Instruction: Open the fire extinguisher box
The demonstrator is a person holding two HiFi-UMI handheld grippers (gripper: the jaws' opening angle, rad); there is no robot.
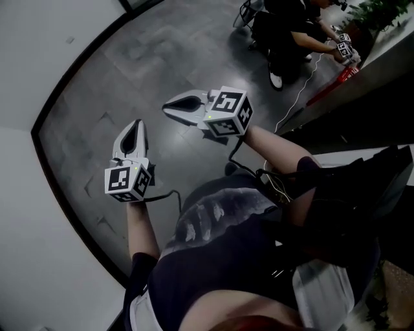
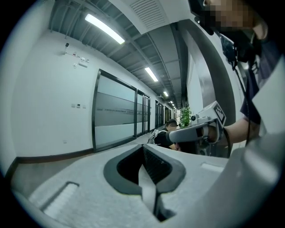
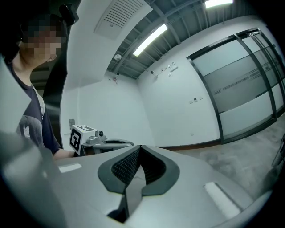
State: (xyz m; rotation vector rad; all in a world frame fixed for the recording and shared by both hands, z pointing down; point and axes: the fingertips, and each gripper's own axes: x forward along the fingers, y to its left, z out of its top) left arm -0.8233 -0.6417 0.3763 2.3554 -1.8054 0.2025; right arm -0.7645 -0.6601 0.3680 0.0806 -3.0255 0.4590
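Left gripper (image 1: 136, 129) and right gripper (image 1: 173, 105) hover over the floor (image 1: 90, 97), jaws closed on nothing; shut, they may merely bump the unseen box.

The floor (image 1: 142, 58) is grey stone-like tile, faintly glossy; the left gripper (image 1: 137, 124) has a smooth matt plastic shell; the wall panels (image 2: 113, 120) are frosted glass.

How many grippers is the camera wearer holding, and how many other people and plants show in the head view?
Grippers: 2, the left gripper and the right gripper
Other people: 1, a person in dark clothes low by the far wall
Plants: 1, a green plant
Total: 4
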